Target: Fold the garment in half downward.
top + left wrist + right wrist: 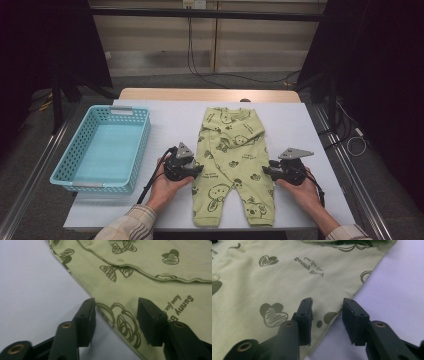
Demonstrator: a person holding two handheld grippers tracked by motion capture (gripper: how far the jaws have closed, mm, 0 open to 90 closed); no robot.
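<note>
A green romper (231, 160) lies flat on the white counter (170, 122), legs toward the person, printed with dark hearts and cartoon figures. To its left, well apart, a blue basket (102, 150) stands on the counter.

The left claw (196, 170) sits at the romper's left edge, about halfway down. In the left gripper view (116, 315) its jaws straddle that edge with a gap between them, not pressing the cloth.

The right claw (266, 170) sits at the opposite edge. In the right gripper view (327, 316) the hem runs between its jaws, which are also apart and not pinching it. Both claws lie low on the counter, pointing inward at each other.
</note>
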